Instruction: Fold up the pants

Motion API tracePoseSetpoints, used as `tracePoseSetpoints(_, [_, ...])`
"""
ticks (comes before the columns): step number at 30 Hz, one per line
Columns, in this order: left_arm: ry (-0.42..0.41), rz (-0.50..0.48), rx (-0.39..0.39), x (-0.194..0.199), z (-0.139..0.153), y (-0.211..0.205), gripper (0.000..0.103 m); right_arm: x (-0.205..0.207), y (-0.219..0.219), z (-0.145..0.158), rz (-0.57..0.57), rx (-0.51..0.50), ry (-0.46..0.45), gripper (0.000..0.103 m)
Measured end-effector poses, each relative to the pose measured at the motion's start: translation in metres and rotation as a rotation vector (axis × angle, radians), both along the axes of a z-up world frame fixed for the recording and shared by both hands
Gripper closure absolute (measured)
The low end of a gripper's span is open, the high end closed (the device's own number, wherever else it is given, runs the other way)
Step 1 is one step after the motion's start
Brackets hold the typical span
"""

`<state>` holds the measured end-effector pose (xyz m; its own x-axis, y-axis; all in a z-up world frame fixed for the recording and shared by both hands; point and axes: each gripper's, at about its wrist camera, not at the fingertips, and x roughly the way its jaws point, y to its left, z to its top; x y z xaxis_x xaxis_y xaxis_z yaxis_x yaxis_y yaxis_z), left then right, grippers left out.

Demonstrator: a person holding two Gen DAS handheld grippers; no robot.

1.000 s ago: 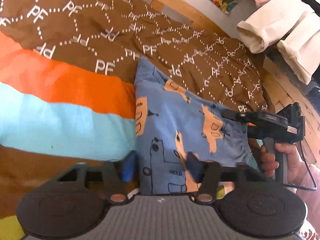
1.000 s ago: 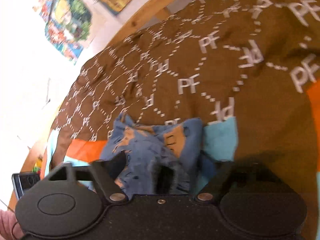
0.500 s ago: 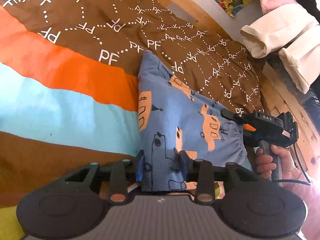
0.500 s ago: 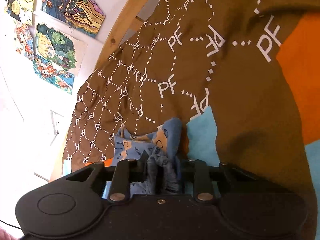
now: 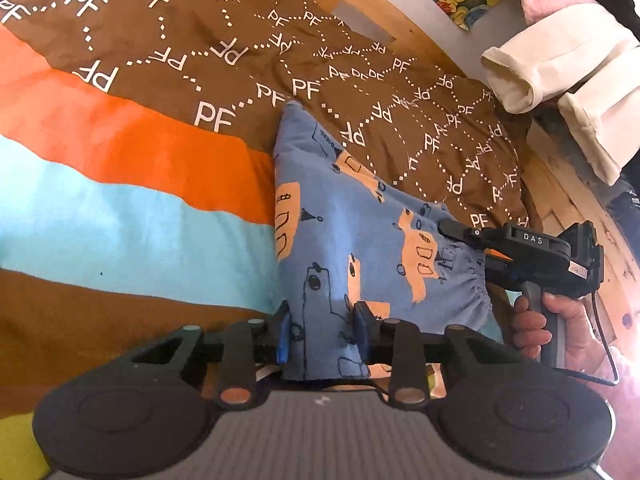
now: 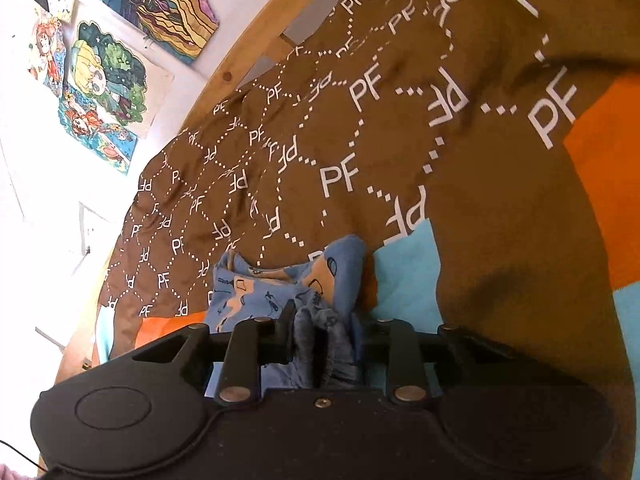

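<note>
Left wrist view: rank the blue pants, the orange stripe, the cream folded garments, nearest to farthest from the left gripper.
1. Blue pants, between the left gripper's fingers.
2. Orange stripe, left, farther up the bedspread.
3. Cream folded garments, top right, past the bed's edge.

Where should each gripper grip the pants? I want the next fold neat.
At the near edge, coming in from the near side. The pants lie flat on the duvet, gathered waistband rightmost. The left gripper takes the left end, the right gripper the bunched waistband.
</note>
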<state>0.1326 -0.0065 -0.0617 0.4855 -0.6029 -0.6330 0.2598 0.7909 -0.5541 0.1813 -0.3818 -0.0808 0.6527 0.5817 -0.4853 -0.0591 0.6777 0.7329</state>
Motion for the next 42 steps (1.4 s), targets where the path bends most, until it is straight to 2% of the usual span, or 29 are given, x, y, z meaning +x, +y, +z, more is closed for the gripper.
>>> tracePoseSetpoints(4, [-0.008,0.005,-0.003,-0.001,0.003,0.004,0.078,-0.004,0.002,0.005,-0.017,0.001,-0.018,0.077])
tracePoseSetpoints(14, [-0.027,0.007,0.016,-0.004,0.010,0.004,0.086,-0.020,0.016,0.019,-0.066,-0.052,-0.093,0.081])
tracePoseSetpoints(23, [-0.057,-0.026,0.045,-0.012,0.023,0.000,0.087,-0.048,0.047,0.047,-0.086,-0.250,-0.201,0.083])
tracePoseSetpoints(30, [-0.032,-0.038,0.024,-0.014,0.028,0.001,0.087,-0.077,0.064,0.056,-0.149,-0.305,-0.267,0.084])
tracePoseSetpoints(36, [-0.007,0.006,0.089,-0.016,0.026,-0.005,0.087,-0.085,0.084,0.065,-0.157,-0.475,-0.289,0.084])
tracePoseSetpoints(42, [-0.051,0.000,0.162,-0.022,0.042,-0.015,0.088,-0.084,0.114,0.076,-0.091,-0.682,-0.357,0.084])
